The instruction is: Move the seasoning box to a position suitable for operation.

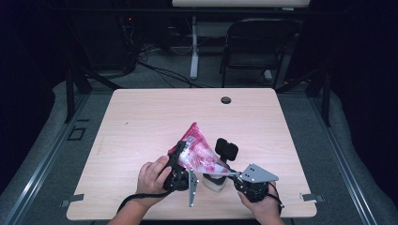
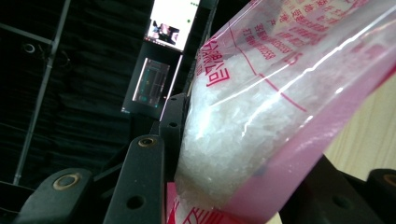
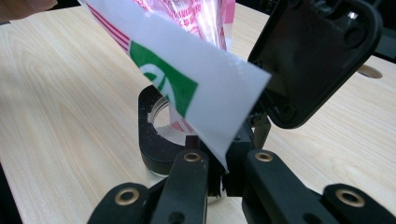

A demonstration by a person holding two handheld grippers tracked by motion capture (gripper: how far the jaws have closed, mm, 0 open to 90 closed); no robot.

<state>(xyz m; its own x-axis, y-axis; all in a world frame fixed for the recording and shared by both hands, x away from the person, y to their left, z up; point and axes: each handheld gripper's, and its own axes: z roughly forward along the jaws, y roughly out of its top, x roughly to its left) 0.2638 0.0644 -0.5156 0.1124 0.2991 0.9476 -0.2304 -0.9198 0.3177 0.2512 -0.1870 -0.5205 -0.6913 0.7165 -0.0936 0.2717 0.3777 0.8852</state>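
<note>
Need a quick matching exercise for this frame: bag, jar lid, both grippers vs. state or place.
Things:
1. pink bag
2. jar lid
3. left hand-held gripper
4. right hand-held gripper
5. table

States:
A. flipped open, black
B. shut on the bag's white corner
C. light wood with a round hole near the far edge
D. tilted over the jar, white grains inside
E. jaws around the bag's filled part

Pairs: 1-D, 2-A, 3-E, 4-B, 5-C
</note>
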